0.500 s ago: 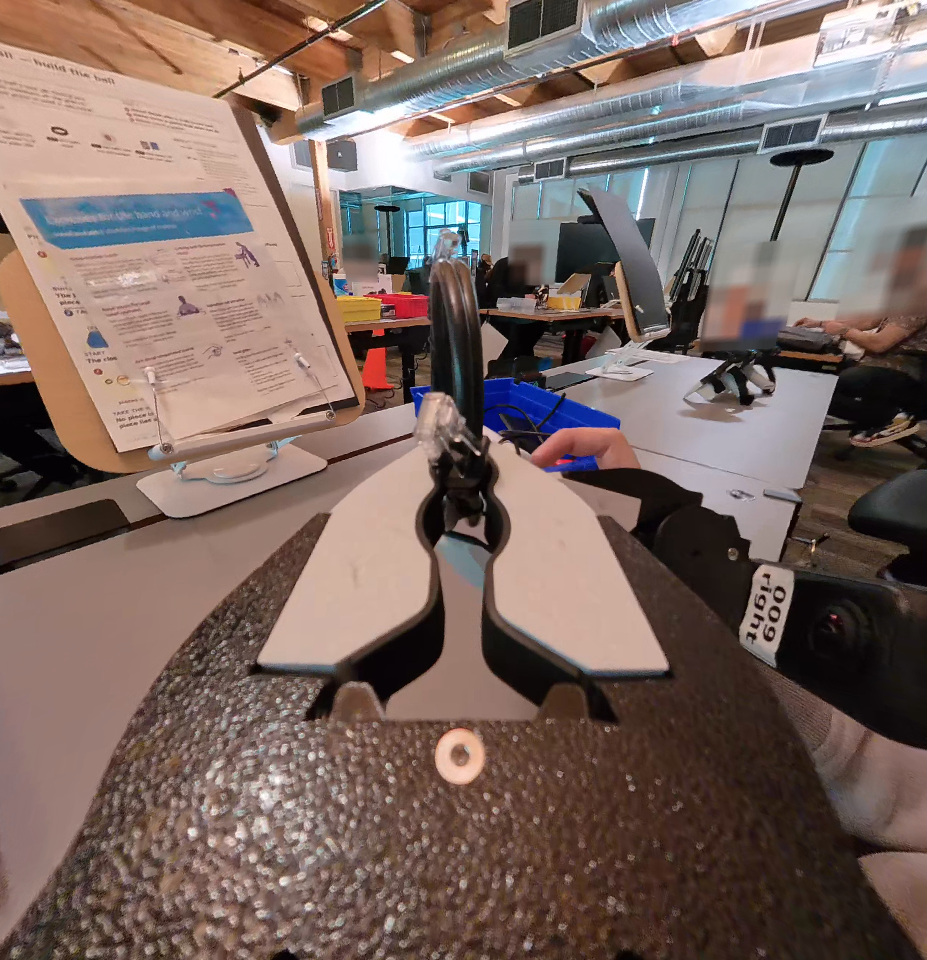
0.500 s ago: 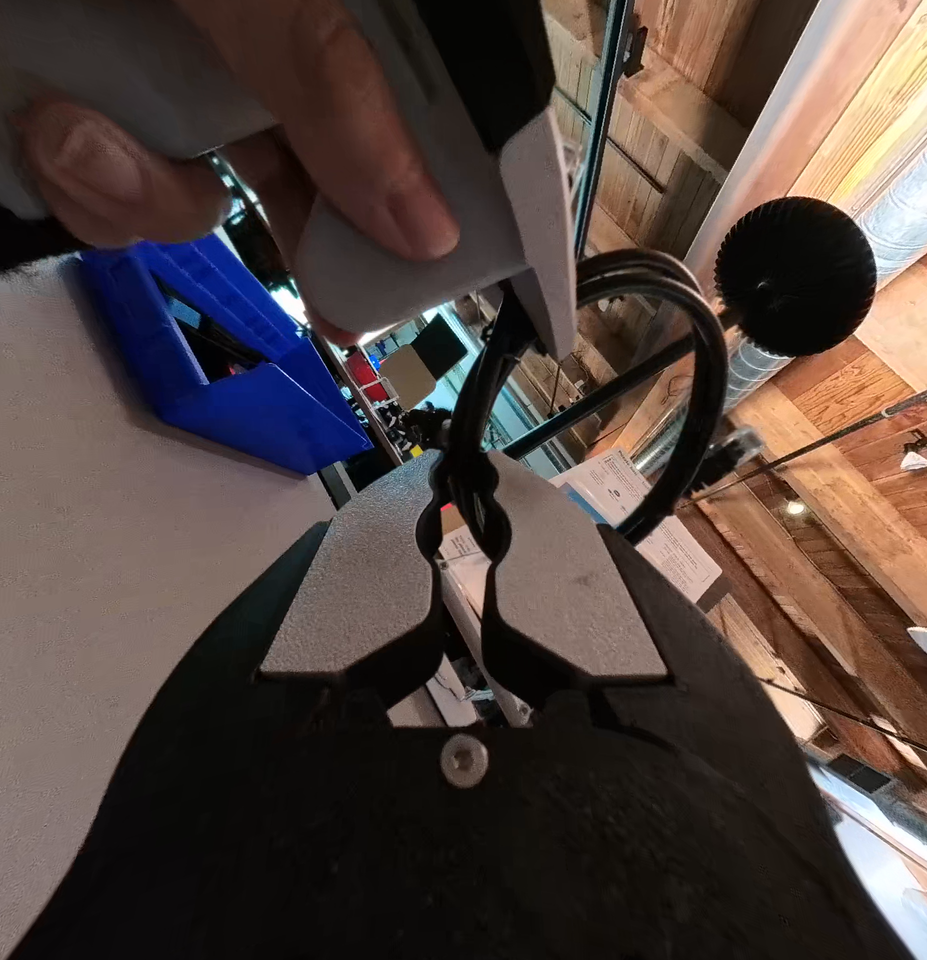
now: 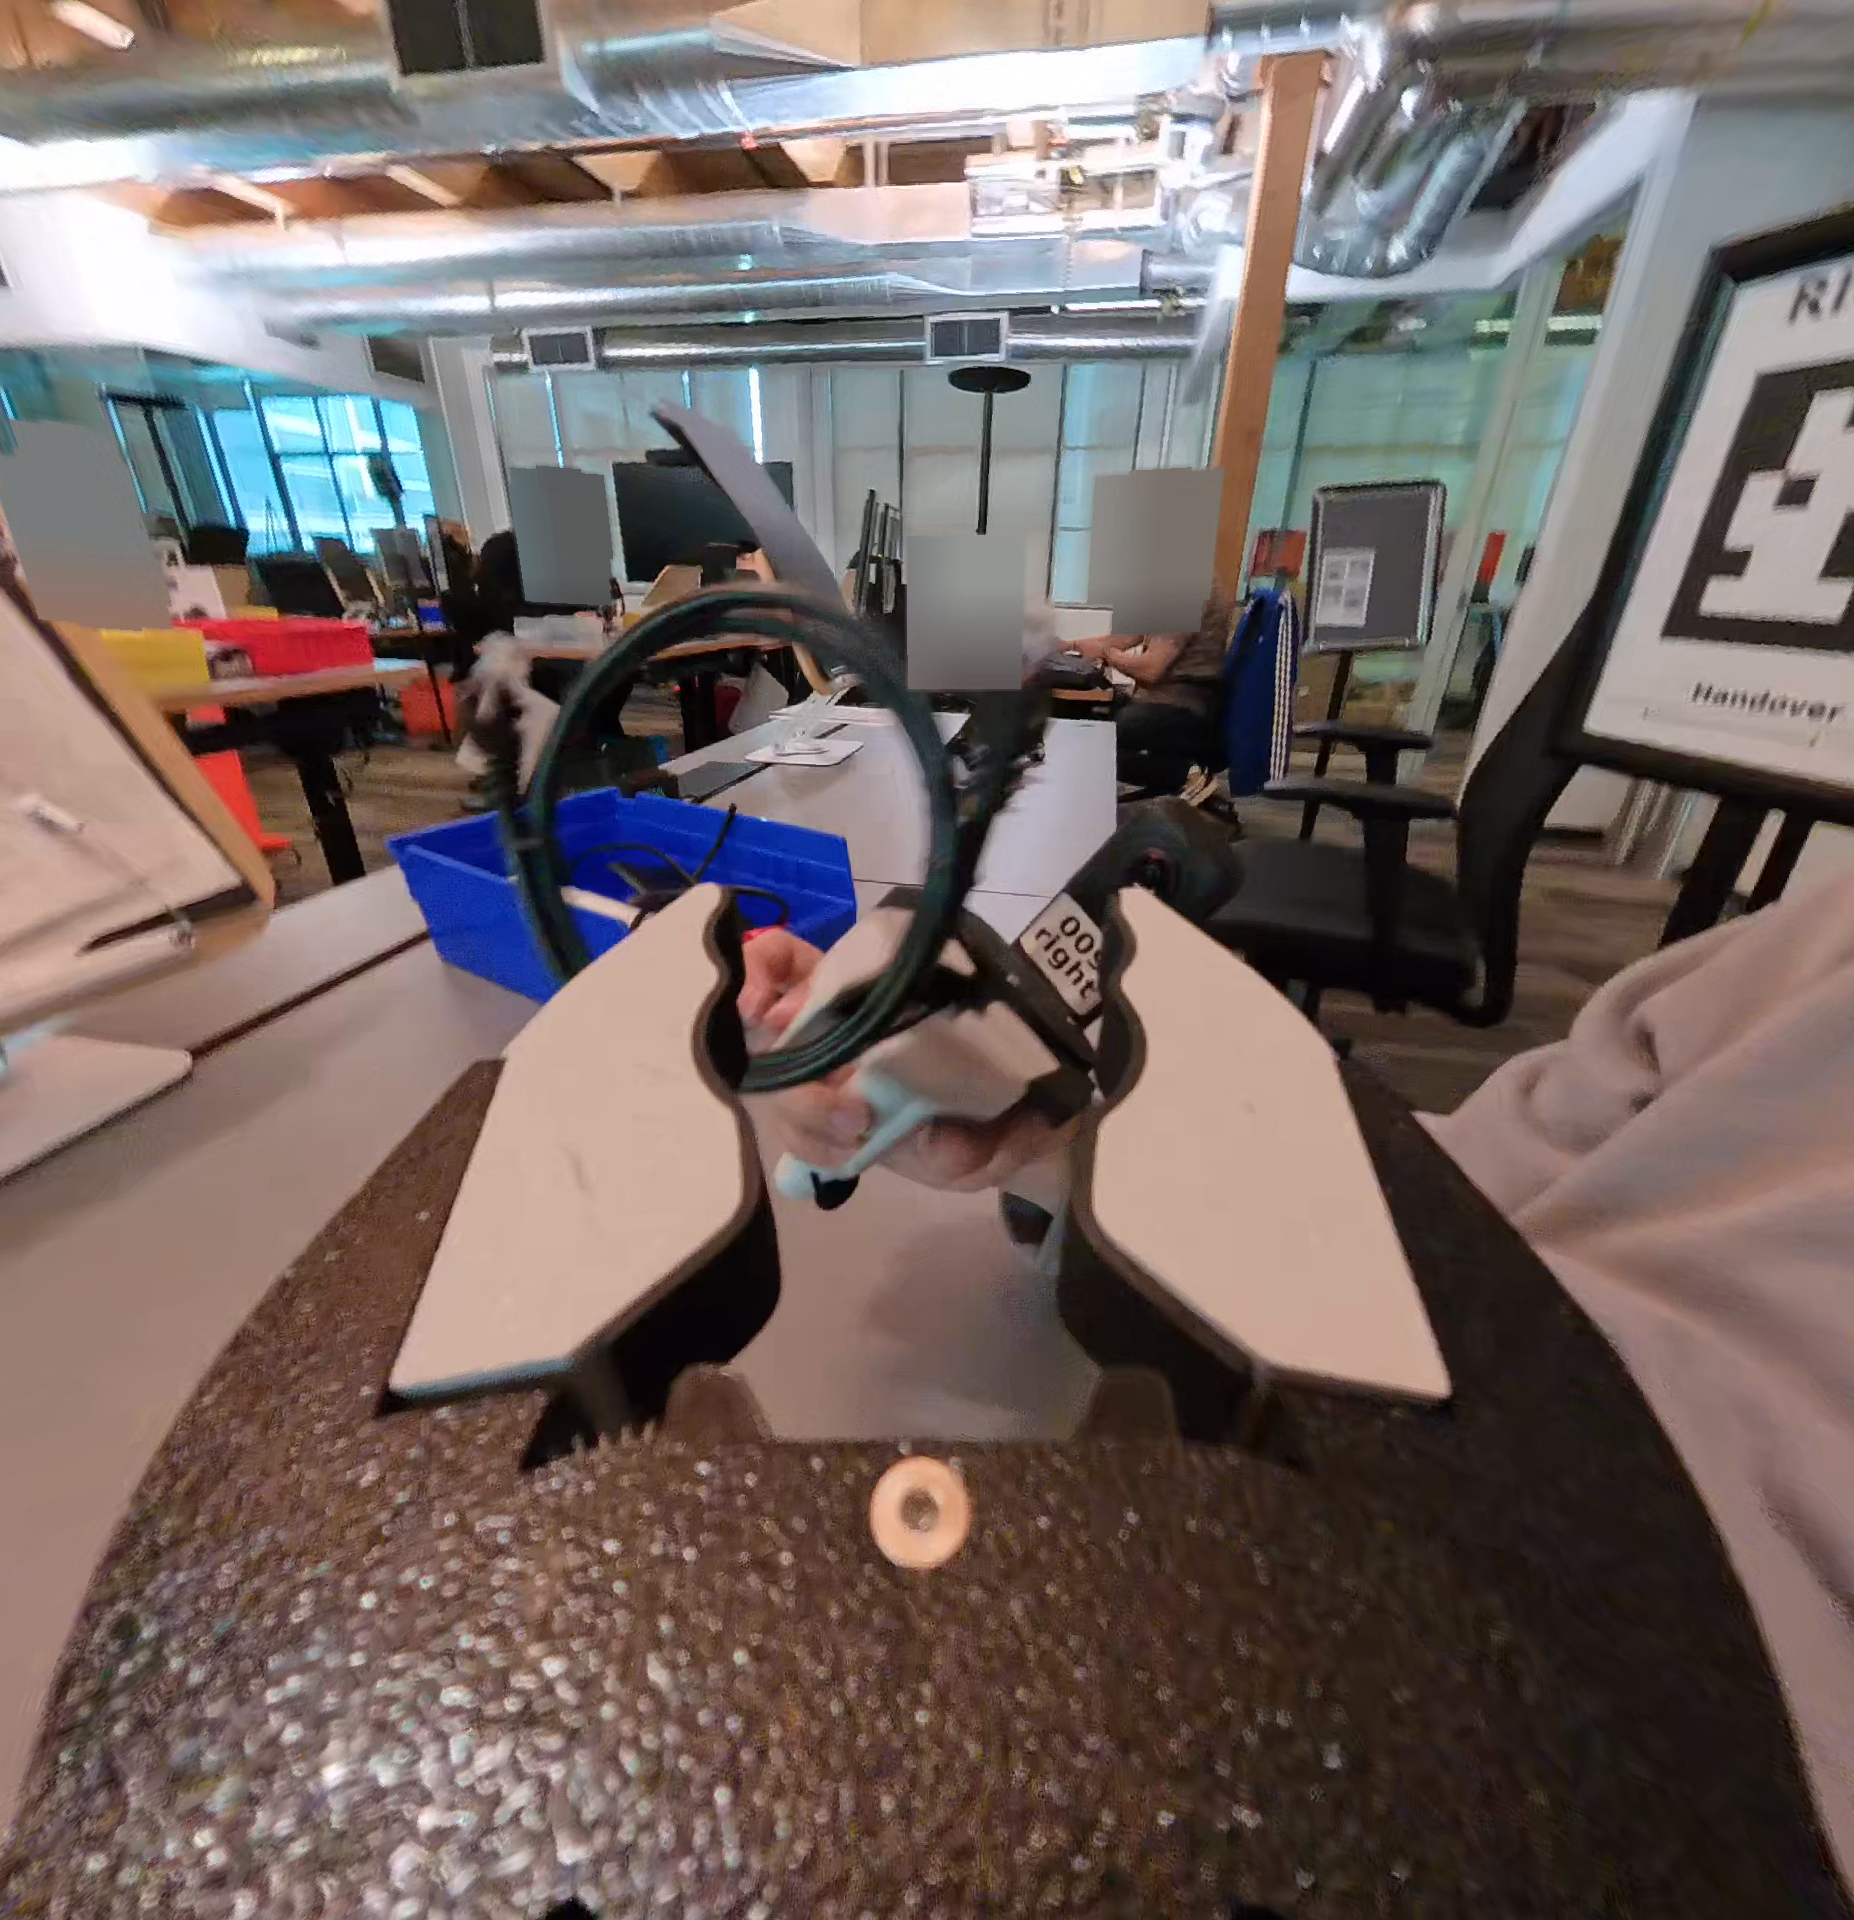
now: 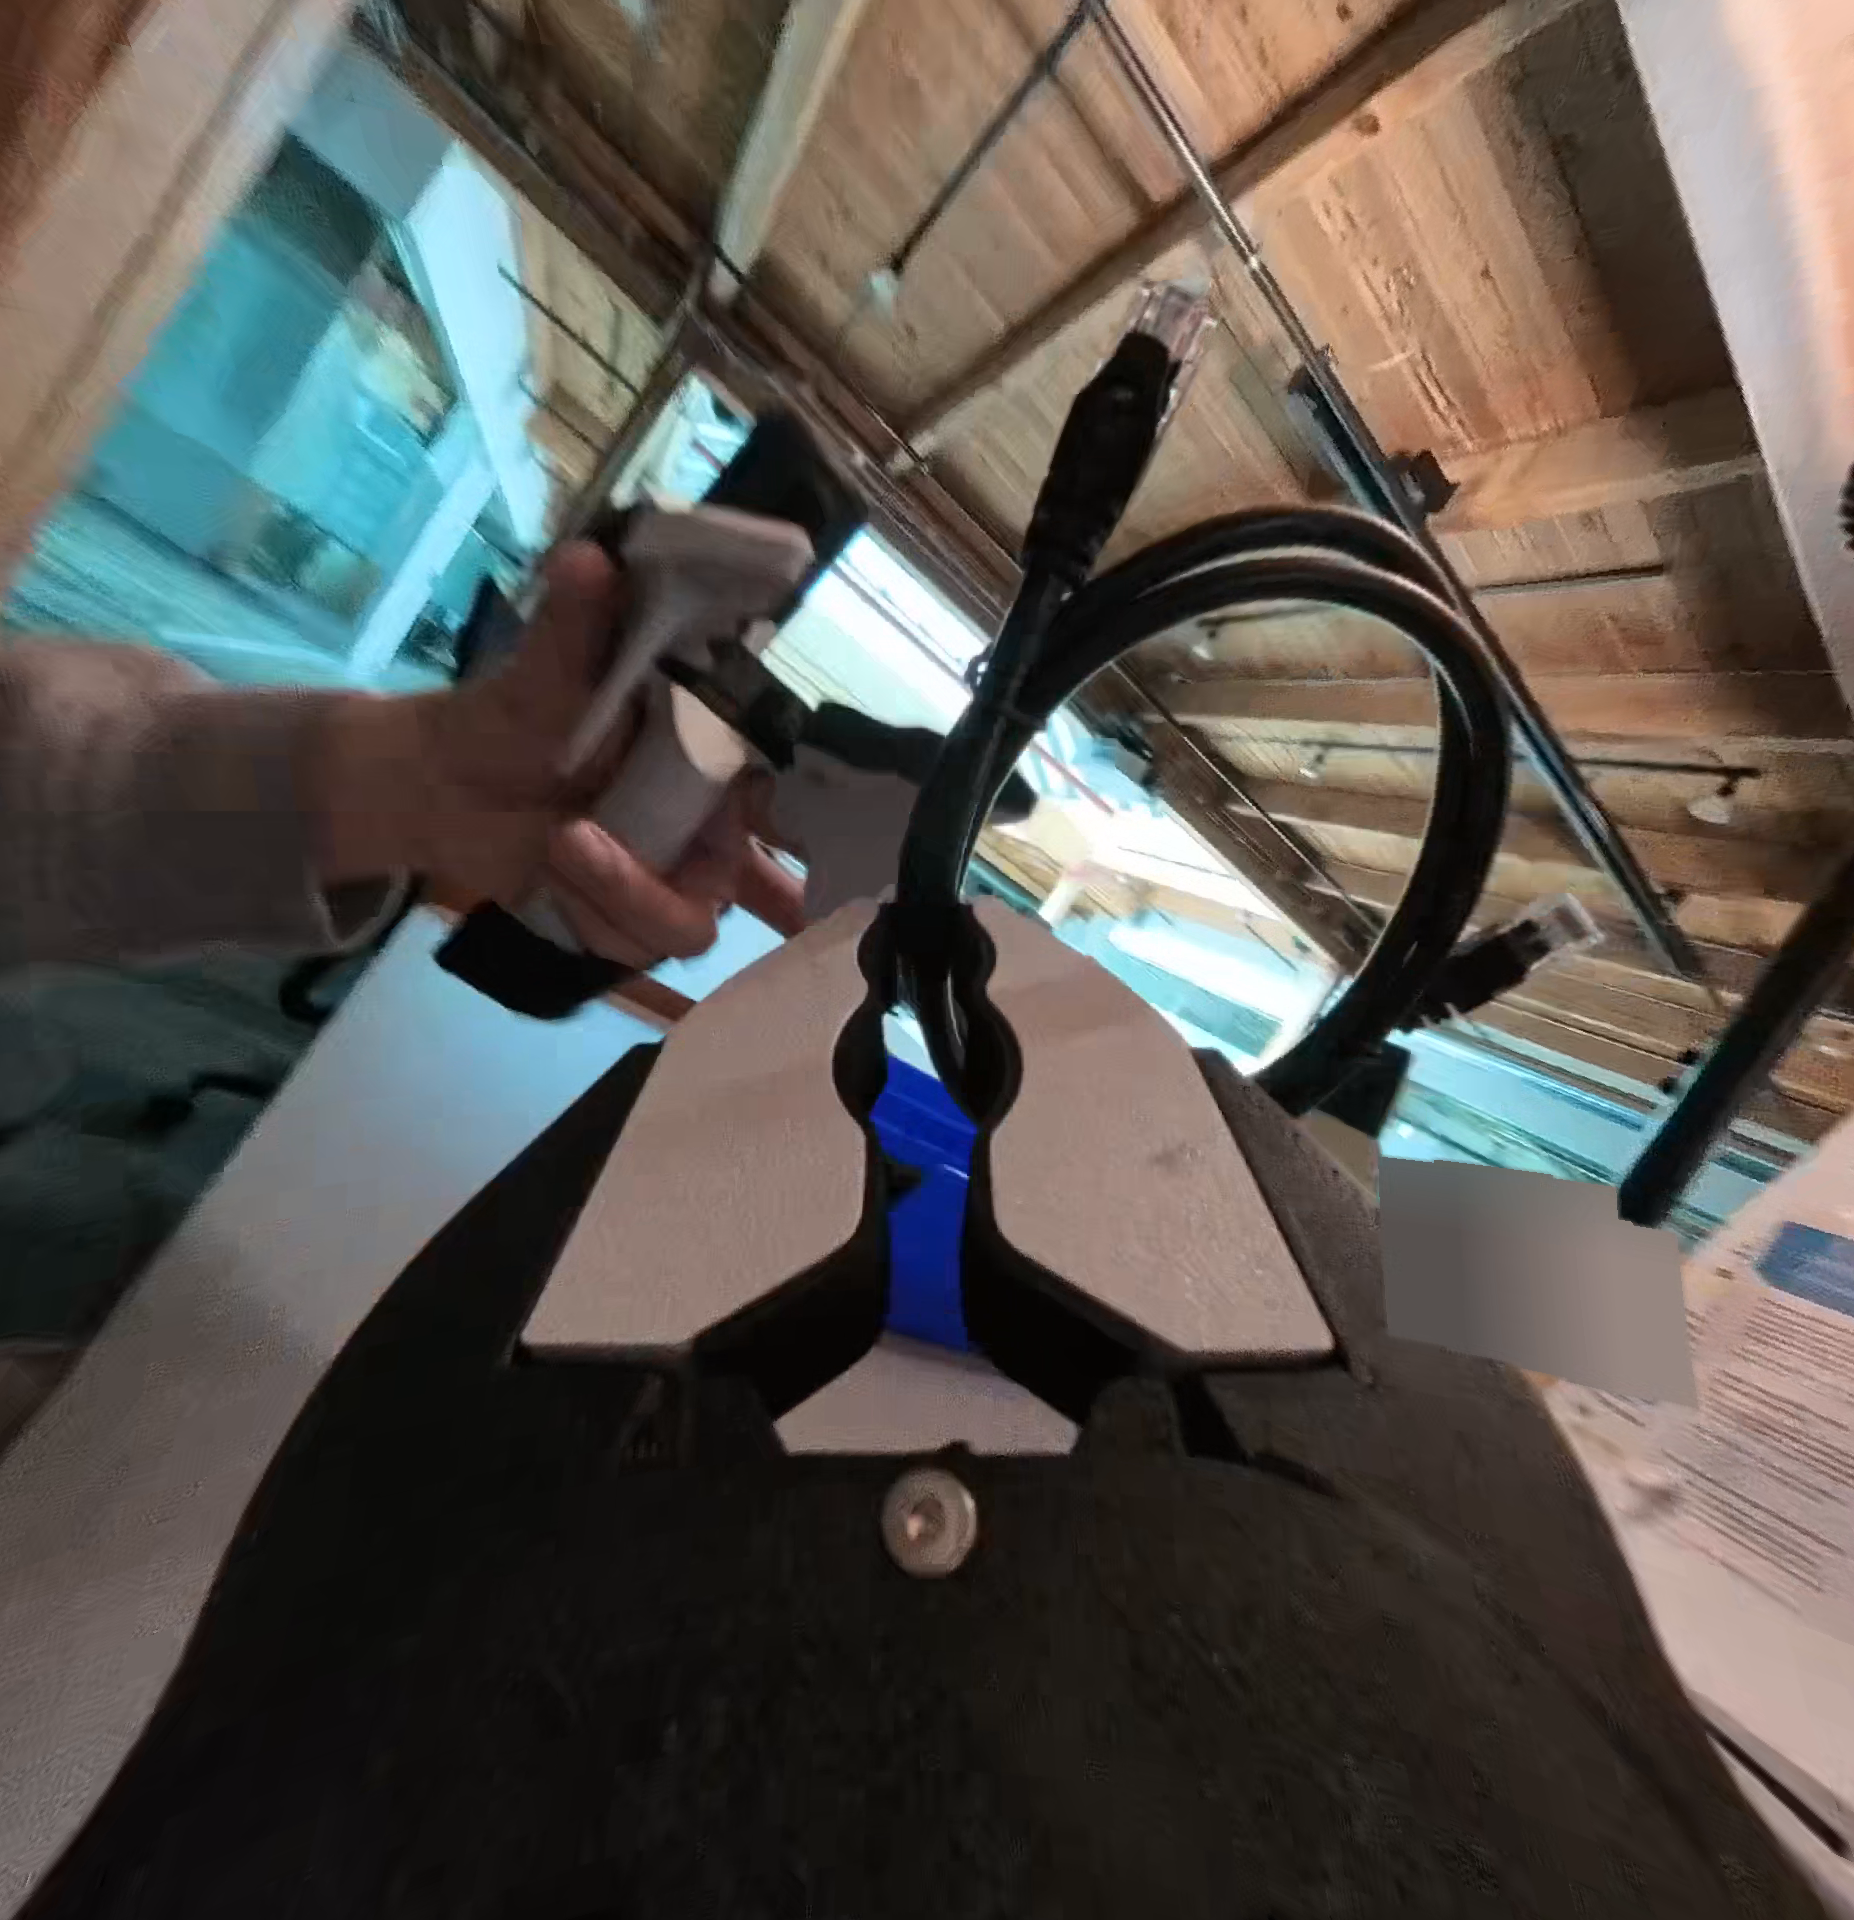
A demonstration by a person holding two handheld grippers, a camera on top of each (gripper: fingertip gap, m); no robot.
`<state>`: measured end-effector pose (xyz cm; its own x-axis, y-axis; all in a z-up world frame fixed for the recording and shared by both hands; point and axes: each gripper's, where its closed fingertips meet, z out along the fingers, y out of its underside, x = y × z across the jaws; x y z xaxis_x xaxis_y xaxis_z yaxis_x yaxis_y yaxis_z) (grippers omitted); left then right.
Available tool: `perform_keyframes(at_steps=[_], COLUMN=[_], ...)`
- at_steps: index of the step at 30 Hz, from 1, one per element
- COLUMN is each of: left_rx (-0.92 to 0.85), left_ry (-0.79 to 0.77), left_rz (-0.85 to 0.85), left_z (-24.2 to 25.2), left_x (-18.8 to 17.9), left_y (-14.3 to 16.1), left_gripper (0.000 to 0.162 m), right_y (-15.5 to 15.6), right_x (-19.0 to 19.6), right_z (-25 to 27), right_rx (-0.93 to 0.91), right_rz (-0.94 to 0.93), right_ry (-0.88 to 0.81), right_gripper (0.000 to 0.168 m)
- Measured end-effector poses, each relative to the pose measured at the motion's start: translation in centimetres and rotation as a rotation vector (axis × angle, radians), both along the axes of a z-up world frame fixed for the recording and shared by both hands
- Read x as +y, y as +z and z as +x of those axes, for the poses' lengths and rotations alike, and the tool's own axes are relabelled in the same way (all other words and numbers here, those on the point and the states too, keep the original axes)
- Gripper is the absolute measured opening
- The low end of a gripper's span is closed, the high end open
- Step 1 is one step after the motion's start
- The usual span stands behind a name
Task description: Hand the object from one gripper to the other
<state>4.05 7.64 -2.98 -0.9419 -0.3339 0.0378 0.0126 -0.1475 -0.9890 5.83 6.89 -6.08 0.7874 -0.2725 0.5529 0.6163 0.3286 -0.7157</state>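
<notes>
Black coiled cable (image 4: 1193, 665), bound into a loop with clear-tipped plugs (image 4: 1172, 317) at both ends, is clamped between the fingers of the right gripper (image 4: 928, 951) and held in the air above the counter (image 3: 227, 1091). The fingers of the left gripper (image 3: 918, 1013) stand wide apart and carry nothing; in the left wrist view the loop appears through their gap, held by the other tool.

Judged state: the transfer is complete, with the load on the right side only.

Risks:
- The grip takes only a short bundled section near the coil's lower edge. The rest of the loop stands free above it, so a quick swing could make the coil pivot or slip out.
- Both plugs project from the loop. Either could snag on the open left fingers if the two tools pass close.
- The right wrist view is steeply tilted and both views are blurred, so exact clearance between the tools cannot be told.

Surroundings:
- A blue bin (image 3: 507, 894) holding dark cords sits on the counter beyond the grippers.
- A tilted document stand (image 3: 81, 831) is at the left edge.
- A framed marker board (image 3: 1754, 499) and a black office chair (image 3: 1370, 914) stand at the right.

Nothing lies directly between the held coil and the counter.
</notes>
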Motion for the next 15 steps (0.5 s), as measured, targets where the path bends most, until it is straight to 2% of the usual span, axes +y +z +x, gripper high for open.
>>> perform_keyframes(at_steps=[3, 7, 10, 13, 15], left_rx=[0.154, 0.356, 0.320, 0.249, 0.218], left_ry=[0.035, -0.062, -0.203, -0.390, -0.491], left_rz=[-0.109, -0.185, -0.195, -0.244, -0.279], left_z=[2.5, 4.1, 3.1, 0.5, -1.0], left_x=[1.5, 1.1, 0.2, -0.4, -0.4], left_y=[-0.7, -3.0, -3.8, -3.2, -2.6], left_gripper=[0.062, 0.067, 0.066, 0.055, 0.046], right_y=[0.0, 0.6, 0.7, 0.7, 0.5], right_x=[-1.0, -2.0, -3.0, -3.7, -3.6], right_z=[-2.6, -6.3, -8.0, -8.7, -8.7], right_rx=[0.019, 0.050, 0.096, 0.158, 0.190], right_rz=[-0.011, 0.009, 0.003, -0.014, -0.038], right_ry=[0.228, 0.520, 0.711, 0.846, 0.869], right_gripper=[0.010, 0.010, 0.010, 0.010, 0.010])
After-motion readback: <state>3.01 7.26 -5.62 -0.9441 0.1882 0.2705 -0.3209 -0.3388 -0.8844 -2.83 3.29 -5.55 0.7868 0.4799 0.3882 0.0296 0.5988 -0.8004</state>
